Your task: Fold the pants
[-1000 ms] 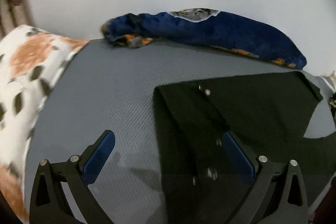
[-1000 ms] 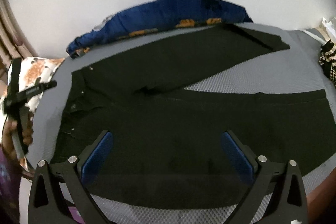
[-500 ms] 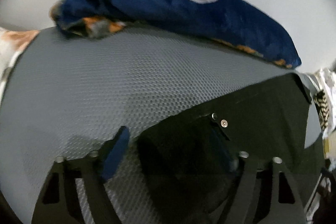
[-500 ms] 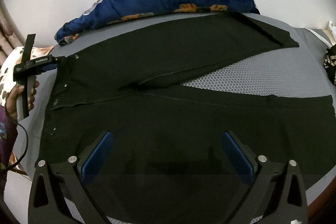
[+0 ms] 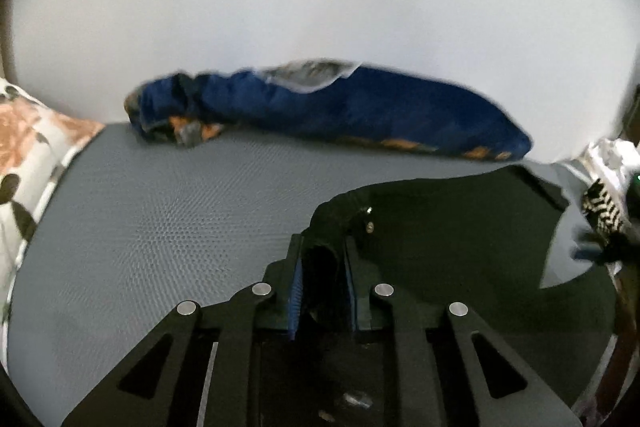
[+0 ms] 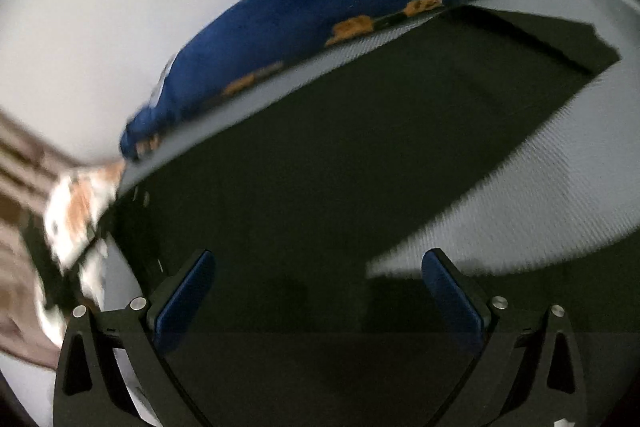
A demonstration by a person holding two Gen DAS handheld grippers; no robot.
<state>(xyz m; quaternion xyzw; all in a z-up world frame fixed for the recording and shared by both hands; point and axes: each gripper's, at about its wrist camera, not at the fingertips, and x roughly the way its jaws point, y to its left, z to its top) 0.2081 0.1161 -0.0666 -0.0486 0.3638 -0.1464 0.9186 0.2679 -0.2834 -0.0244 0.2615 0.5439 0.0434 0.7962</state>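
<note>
The left tool (image 5: 322,291) is gripping the waistband corner of the black pants (image 5: 460,247) at lower centre, legs stretching toward the right, while the right tool (image 6: 320,291) is hovering wide open above them.

Pants (image 5: 460,239) on mattress (image 5: 160,227); blanket (image 5: 360,111) behind; pillow (image 5: 24,147) left.
</note>
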